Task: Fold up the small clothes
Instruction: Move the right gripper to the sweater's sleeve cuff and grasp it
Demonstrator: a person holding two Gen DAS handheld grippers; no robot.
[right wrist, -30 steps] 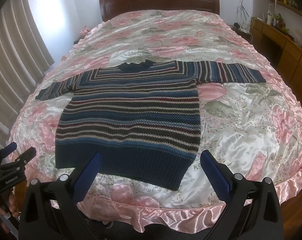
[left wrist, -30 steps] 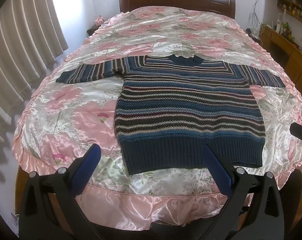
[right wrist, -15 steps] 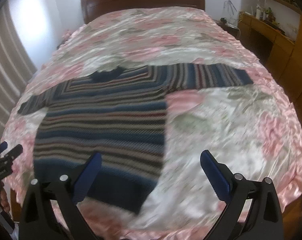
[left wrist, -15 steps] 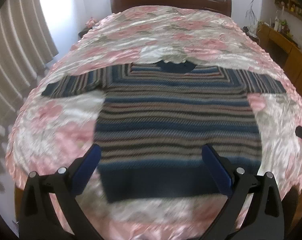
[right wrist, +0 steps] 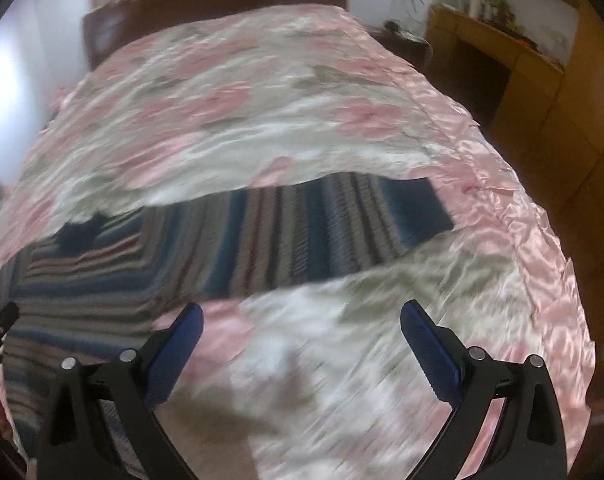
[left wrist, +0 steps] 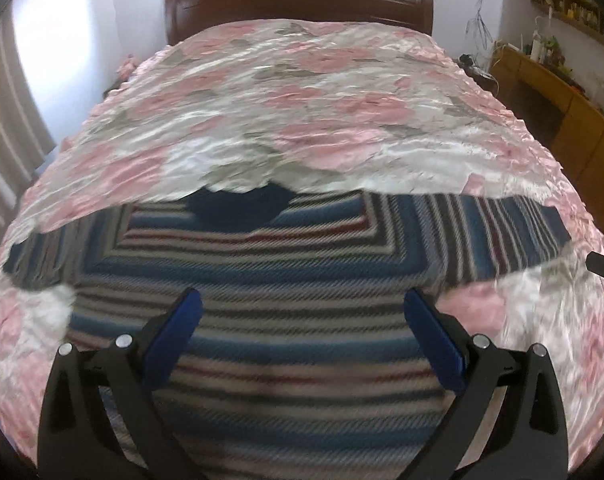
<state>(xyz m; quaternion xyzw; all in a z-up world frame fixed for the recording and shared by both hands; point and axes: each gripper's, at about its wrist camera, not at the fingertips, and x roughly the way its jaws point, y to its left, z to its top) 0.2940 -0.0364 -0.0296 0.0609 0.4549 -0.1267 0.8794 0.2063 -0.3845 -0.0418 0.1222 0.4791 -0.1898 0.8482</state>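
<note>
The striped knit sweater lies flat on the floral satin bedspread, collar at twelve o'clock; soft, floppy, likely to slide on satin; best pinched at a sleeve cuff. Left gripper and right gripper both gape, empty.

A striped knit sweater lies flat, sleeves spread, on the bedspread.

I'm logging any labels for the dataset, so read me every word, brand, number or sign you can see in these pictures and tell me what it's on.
No readable text in either view.
Striped knitted sweater: no label showing.
Pink floral satin bedspread: pattern only.
Items on the wooden shelf: too small and blurred to read.
</note>
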